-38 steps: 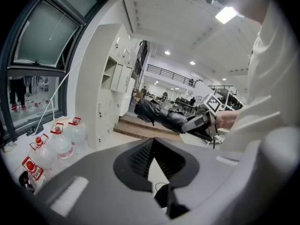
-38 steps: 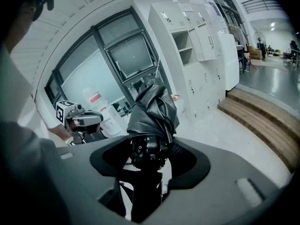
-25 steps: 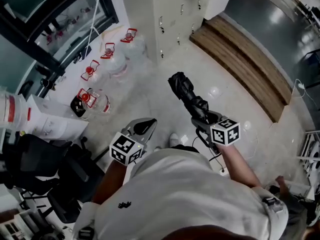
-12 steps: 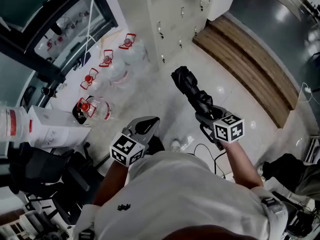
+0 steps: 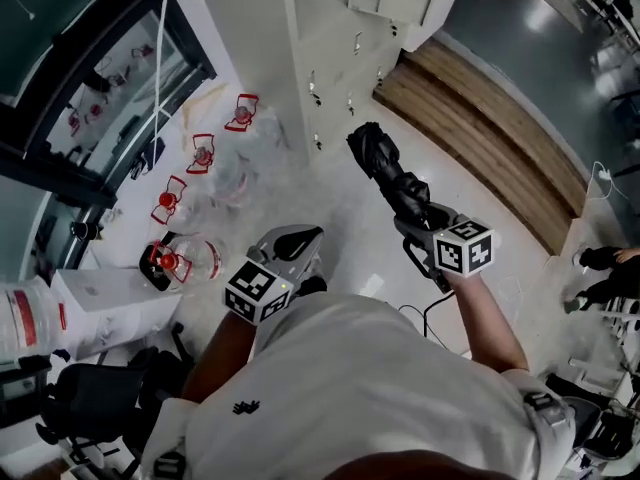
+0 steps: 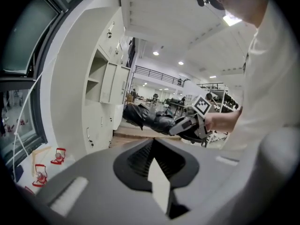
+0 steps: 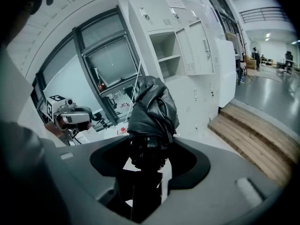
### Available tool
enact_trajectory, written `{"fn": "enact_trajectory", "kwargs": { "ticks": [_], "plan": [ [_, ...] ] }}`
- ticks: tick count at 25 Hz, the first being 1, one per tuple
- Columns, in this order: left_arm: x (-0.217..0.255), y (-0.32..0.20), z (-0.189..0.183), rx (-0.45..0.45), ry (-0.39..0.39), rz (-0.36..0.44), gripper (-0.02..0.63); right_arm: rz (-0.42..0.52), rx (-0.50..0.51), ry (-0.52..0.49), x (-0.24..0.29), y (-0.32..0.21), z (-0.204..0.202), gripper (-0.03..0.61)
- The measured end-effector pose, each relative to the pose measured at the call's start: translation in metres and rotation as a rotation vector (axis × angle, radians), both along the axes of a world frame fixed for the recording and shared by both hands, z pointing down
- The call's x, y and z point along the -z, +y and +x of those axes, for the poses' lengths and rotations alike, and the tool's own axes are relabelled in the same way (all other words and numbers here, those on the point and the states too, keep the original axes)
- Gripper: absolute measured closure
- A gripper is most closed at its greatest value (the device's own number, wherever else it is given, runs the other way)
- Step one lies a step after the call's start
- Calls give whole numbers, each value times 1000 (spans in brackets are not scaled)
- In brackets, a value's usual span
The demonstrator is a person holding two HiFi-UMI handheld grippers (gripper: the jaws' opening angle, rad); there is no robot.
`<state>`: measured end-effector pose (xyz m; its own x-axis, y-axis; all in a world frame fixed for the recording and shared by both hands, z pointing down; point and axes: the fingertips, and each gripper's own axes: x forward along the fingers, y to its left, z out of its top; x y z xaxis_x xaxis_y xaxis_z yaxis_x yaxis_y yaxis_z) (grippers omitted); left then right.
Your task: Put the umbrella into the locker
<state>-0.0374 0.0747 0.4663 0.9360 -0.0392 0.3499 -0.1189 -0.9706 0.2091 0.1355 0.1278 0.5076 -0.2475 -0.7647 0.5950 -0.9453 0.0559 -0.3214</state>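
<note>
Right claw [image 5: 418,226] grips the folded umbrella [image 5: 385,168]; left claw [image 5: 288,242] closed, empty. We should aim its tip squarely into the far open locker [image 7: 169,50]

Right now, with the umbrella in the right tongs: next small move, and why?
Probably carry the black folded umbrella toward the open compartment of the white locker: the right tongs are shut on it, and the locker stands ahead, not yet reached.
</note>
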Motion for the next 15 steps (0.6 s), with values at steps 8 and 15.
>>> {"fn": "enact_trajectory", "kwargs": {
  "ticks": [8,15],
  "plan": [
    [0,-97,3,-98,-3,19,558,10,-93,22,14,-98,25,330],
    [0,-140,15,-76,20,1,558,3,-94,56,21,-162,57,330]
  ]
}}
